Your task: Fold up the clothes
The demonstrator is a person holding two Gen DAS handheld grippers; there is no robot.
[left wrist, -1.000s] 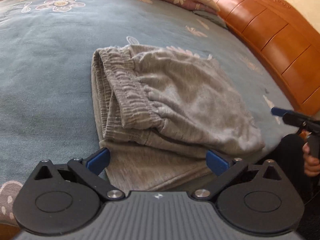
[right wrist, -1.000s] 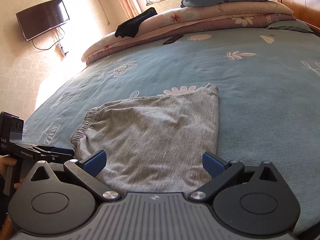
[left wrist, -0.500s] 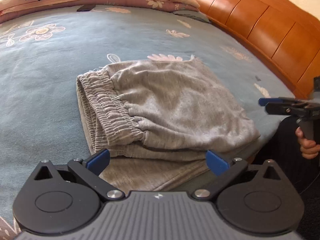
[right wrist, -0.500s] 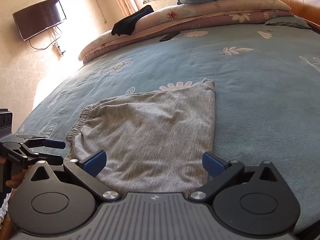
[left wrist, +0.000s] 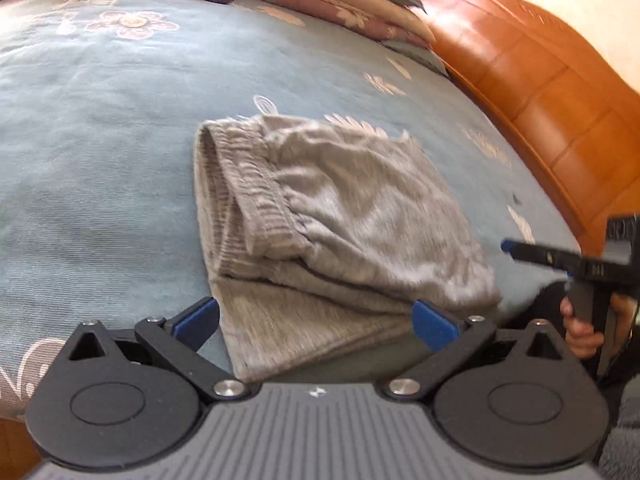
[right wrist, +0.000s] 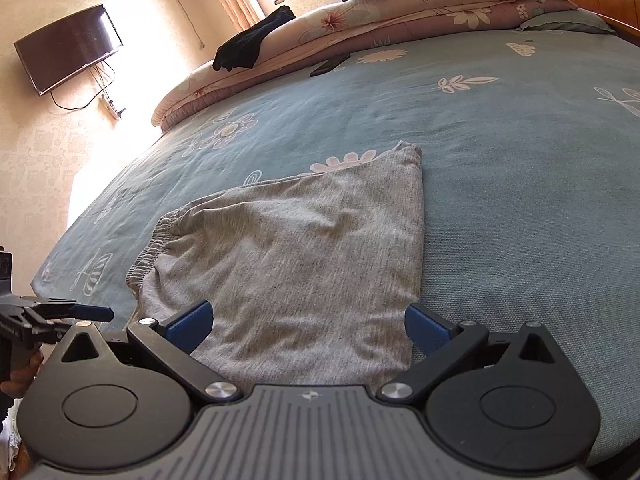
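Observation:
A pair of grey shorts lies folded on the blue flowered bedspread, its elastic waistband toward the left. In the right wrist view the grey shorts spread flat just beyond the fingers. My left gripper is open at the near edge of the cloth, holding nothing. My right gripper is open too, its blue pads either side of the near hem. The right gripper also shows at the right edge of the left wrist view, held by a hand. The left gripper shows at the lower left of the right wrist view.
An orange wooden bed frame runs along the right. Stacked quilts and pillows line the far side, with a black garment on them and a dark phone on the bedspread. A television hangs on the wall.
The left wrist view has swung and tilted, now blurred by motion, and sits closer to the shorts. The right gripper has barely shifted. The shorts lie as before.

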